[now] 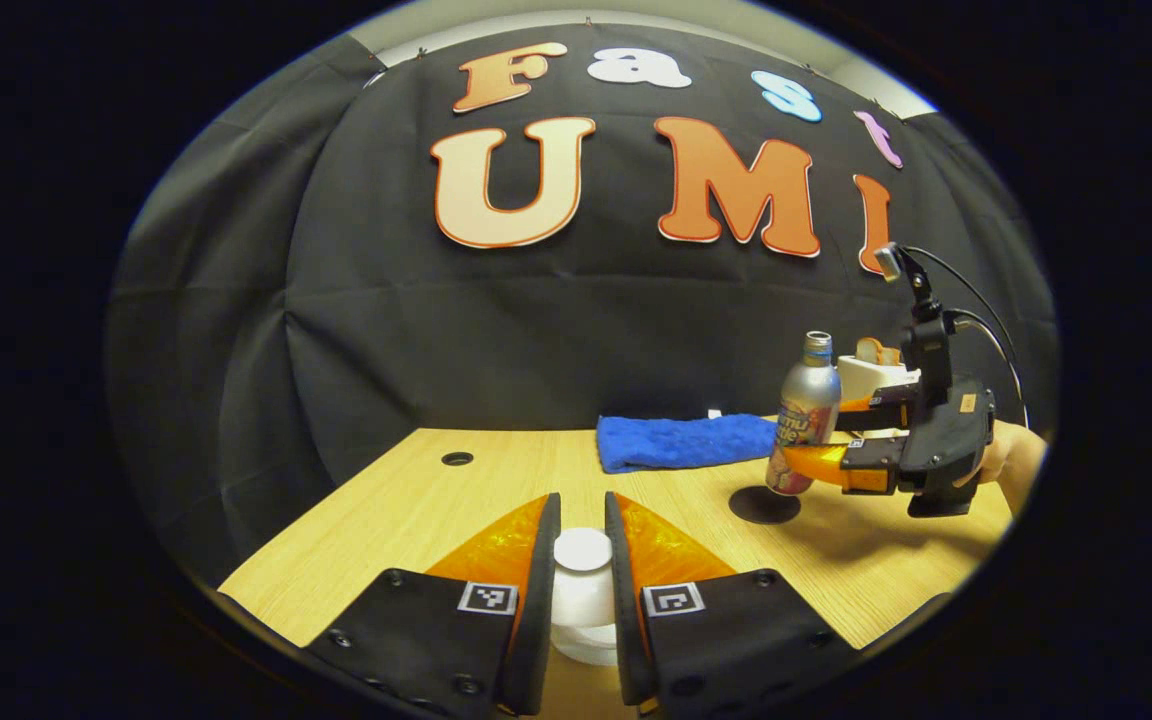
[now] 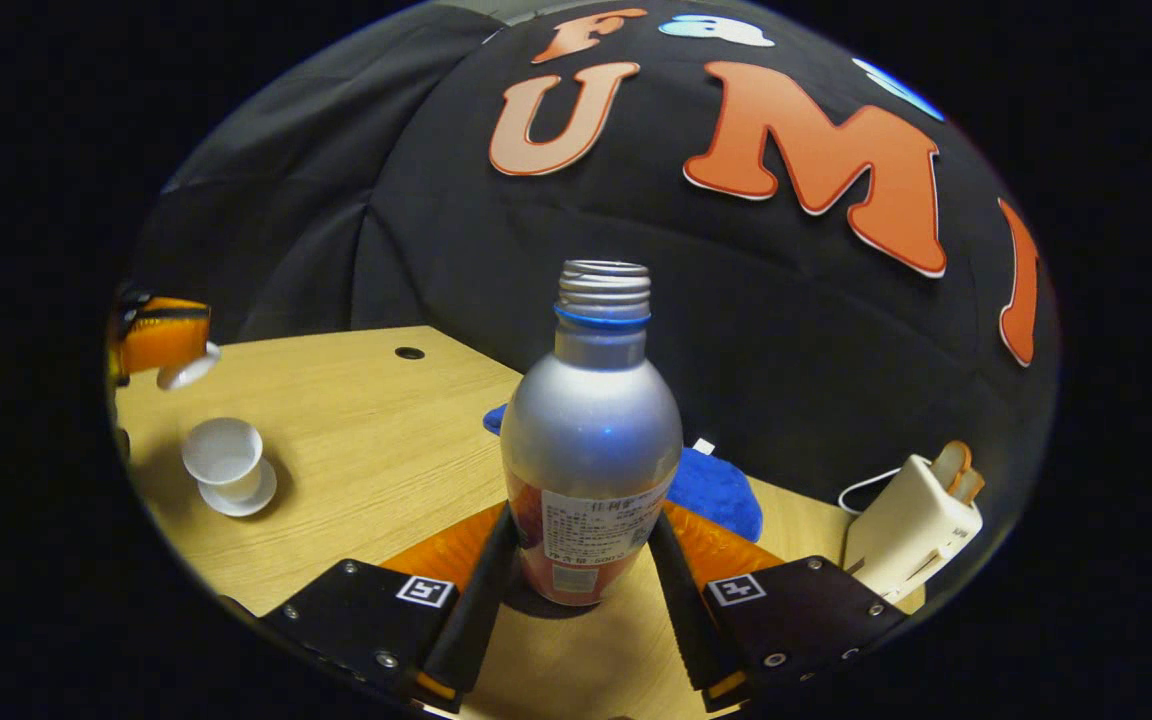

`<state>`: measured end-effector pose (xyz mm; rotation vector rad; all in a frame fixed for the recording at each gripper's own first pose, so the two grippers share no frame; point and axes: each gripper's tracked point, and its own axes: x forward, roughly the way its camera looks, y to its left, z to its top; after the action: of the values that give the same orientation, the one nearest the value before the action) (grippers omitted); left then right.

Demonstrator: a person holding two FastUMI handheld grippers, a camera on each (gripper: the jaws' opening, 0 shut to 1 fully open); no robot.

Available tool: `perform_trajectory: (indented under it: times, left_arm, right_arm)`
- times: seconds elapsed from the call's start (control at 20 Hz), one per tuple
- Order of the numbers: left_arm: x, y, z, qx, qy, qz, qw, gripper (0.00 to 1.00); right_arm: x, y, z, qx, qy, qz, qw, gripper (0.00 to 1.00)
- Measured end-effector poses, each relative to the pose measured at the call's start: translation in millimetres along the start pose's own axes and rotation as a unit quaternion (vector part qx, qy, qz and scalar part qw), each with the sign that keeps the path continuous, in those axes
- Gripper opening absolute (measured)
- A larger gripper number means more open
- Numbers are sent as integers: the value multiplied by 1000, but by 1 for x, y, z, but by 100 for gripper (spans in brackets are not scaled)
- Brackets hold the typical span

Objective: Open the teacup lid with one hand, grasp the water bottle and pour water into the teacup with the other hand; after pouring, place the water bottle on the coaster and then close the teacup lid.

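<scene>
My left gripper (image 1: 583, 497) is shut on the white teacup lid (image 1: 583, 550) and holds it above the white teacup (image 1: 581, 620). In the right gripper view the teacup (image 2: 224, 452) stands open on its saucer at the left, with the lid (image 2: 186, 372) raised over it in the left gripper (image 2: 161, 340). My right gripper (image 2: 583, 512) is shut on the silver water bottle (image 2: 591, 420), which has no cap. In the left gripper view the bottle (image 1: 804, 415) leans slightly over the black coaster (image 1: 764, 505), held by the right gripper (image 1: 821, 435). I cannot tell whether it touches the coaster.
A blue cloth (image 1: 686, 440) lies at the back of the wooden table (image 1: 416, 500), near the black wall. A white toaster (image 2: 911, 530) with bread in it stands at the back right. A hand (image 1: 1016, 460) holds the right gripper. A cable hole (image 1: 456, 458) is at the back left.
</scene>
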<state>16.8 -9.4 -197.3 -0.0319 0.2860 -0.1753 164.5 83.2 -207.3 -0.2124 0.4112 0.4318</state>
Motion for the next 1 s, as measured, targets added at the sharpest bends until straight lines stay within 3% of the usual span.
perform_trajectory:
  times: [0.55, 1.0]
  left_arm:
    - [16, -17, -47, -10, 55, -14, 998, 32]
    - [15, -22, -56, -15, 60, -13, 998, 34]
  right_arm:
    - [12, 4, -14, 71, 15, 11, 997, 77]
    - [20, -1, -22, 72, 19, -1, 997, 80]
